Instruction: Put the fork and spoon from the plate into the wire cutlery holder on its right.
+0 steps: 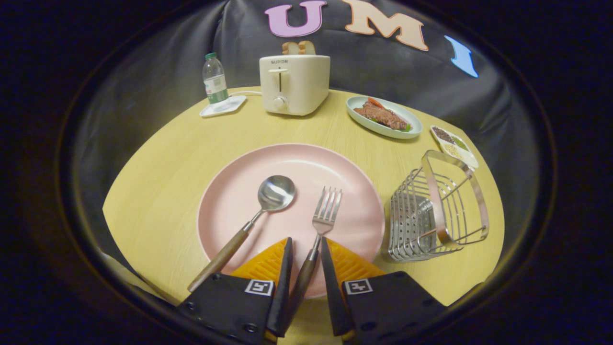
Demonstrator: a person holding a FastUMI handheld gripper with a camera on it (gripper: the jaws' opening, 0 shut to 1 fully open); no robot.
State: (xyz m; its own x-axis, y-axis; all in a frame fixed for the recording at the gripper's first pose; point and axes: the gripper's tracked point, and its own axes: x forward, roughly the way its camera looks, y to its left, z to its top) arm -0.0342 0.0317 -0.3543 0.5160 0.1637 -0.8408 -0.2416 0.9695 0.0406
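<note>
A pink plate (306, 160) lies on the round wooden table just ahead of my fingers. A spoon (274, 193) with a wooden handle rests on it, bowl up, handle running back over the plate's near-left rim. To its right lies a fork (327, 211), tines pointing away. My gripper (307, 242) is open and straddles the fork's wooden handle, which runs back between the two fingers with a small gap on each side near the tips. The wire cutlery holder (433, 211) stands right of the plate, beyond my right finger.
At the back of the table stand a cream toaster (293, 84) with bread in it, a small bottle (214, 79) on a white tray, an oval dish of food (384, 116) and a narrow condiment dish (454, 145) behind the holder.
</note>
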